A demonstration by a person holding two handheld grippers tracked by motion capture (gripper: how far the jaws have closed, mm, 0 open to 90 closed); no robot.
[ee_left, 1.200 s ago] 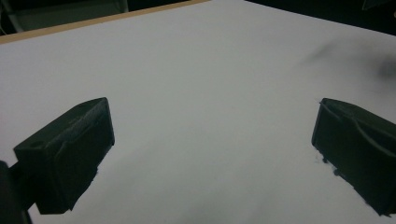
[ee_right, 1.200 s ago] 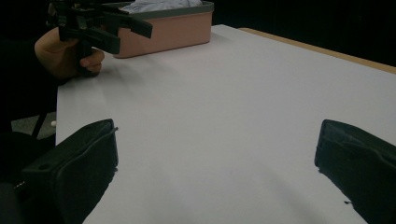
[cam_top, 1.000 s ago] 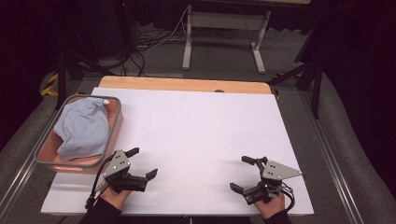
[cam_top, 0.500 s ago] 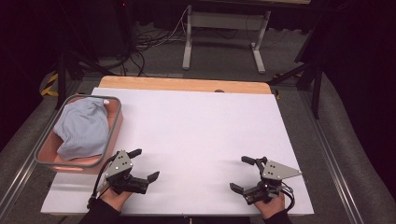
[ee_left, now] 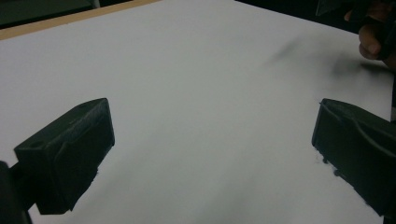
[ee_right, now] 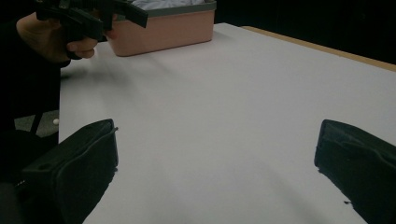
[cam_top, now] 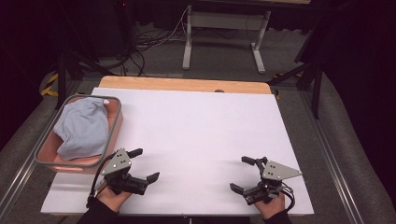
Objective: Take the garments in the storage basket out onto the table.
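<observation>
High view is showing the pink bin [cam_top: 112,135] sitting on the left edge of the bench [cam_top: 205,135], with the grey-blue cloth [cam_top: 81,130] bunched inside it and rising a little above the rim. That cloth is what I am going for. I am holding my left claw [cam_top: 143,164] just beside the bin's near right corner, jaws spread wide and gripping nothing, pointing out over bare white bench. To do this step well, I judge I should be turning that claw toward the bin, lifting it over the grey rim and coming down on a raised fold of cloth, not on the wall.

Moving right, the middle of the bench is lying bare. Near the front right corner I am holding my right claw [cam_top: 243,175], also spread wide and empty, well apart from the bin. Nothing is standing between either claw and the cloth except the bin's own wall. Beyond the far edge, a wooden strip [cam_top: 184,84], floor cables [cam_top: 154,42] and a metal stand [cam_top: 224,32] are lying out of reach.
</observation>
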